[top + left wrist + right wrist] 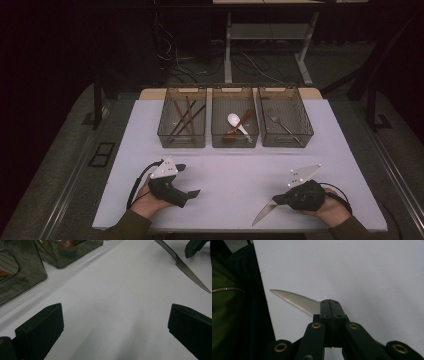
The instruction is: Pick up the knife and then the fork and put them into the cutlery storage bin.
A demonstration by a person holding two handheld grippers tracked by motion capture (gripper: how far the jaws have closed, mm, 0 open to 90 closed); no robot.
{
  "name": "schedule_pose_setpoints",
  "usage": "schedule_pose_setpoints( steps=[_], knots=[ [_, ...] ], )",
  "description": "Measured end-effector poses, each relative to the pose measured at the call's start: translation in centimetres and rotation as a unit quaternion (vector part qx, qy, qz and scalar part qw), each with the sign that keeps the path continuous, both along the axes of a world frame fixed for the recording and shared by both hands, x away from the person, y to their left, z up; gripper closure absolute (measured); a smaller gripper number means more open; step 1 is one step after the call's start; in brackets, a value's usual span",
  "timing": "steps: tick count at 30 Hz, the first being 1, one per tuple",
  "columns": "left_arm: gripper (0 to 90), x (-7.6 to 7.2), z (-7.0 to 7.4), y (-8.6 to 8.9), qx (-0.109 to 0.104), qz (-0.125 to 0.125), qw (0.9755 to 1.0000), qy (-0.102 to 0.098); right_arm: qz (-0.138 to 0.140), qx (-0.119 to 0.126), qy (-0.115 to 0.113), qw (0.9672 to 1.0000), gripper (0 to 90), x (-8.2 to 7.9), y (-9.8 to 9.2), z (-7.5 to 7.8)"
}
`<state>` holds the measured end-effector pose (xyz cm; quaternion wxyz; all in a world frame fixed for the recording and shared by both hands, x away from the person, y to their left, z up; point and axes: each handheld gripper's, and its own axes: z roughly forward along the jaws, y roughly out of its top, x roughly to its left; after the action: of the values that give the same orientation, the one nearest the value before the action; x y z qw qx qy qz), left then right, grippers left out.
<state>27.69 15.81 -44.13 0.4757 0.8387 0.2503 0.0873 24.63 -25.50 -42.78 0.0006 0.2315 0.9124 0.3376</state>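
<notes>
A serrated table knife [262,214] lies low over the white table [225,175] near its front right edge, blade pointing toward the front left. My right gripper [278,200] is shut on it near the handle end. In the right gripper view the closed jaws [330,307] clamp the knife [297,300], whose toothed blade sticks out to the left. My left gripper [187,180] rests at the front left, open, with nothing between its jaws. The left gripper view has those jaws [115,325] wide apart over bare table, the knife [186,268] and right gripper [193,248] farther off.
Three smoky translucent bins stand in a row at the back. The left bin [165,131] holds chopsticks, the middle bin [214,135] a white spoon and a wooden one, the right bin [306,131] a metal fork. A green sleeve [224,315] is beside the table edge.
</notes>
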Motion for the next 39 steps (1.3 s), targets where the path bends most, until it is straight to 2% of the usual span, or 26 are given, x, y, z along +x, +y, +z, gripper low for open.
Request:
schedule_pose_setpoints(
  steps=[6,9,12,25,28,30,31,39],
  knots=[
    [0.0,0.0,0.0,0.0,-0.001,0.001,1.0000,-0.001,0.019,-0.013,0.008,0.9997,89.4,-0.8,0.8,-0.8],
    [0.0,0.0,0.0,0.0,-0.001,0.001,1.0000,-0.001,0.033,-0.022,-0.004,0.9992,89.4,-0.8,1.0,-1.0],
    [0.0,0.0,0.0,0.0,0.000,0.001,1.0000,-0.001,0.039,-0.022,-0.004,0.9990,89.4,-0.9,1.2,-1.1],
    [0.0,0.1,0.0,0.0,0.001,0.001,1.0000,-0.001,0.036,-0.019,-0.021,0.9989,89.5,-0.8,2.0,-1.3],
    [0.0,0.1,0.0,-0.1,0.000,0.001,1.0000,-0.001,0.032,-0.018,-0.025,0.9990,89.5,-0.5,2.4,-1.3],
    [0.0,0.1,0.0,-0.1,0.000,0.000,1.0000,-0.002,0.034,-0.023,-0.035,0.9986,89.5,-0.3,2.7,-1.3],
    [0.0,0.1,0.0,-0.1,0.000,0.000,1.0000,-0.002,0.031,-0.020,-0.030,0.9989,89.5,-0.2,2.9,-1.3],
    [0.0,0.1,0.0,-0.1,0.000,-0.002,1.0000,-0.002,0.027,-0.024,-0.046,0.9983,89.6,0.5,3.8,-1.3]
  ],
)
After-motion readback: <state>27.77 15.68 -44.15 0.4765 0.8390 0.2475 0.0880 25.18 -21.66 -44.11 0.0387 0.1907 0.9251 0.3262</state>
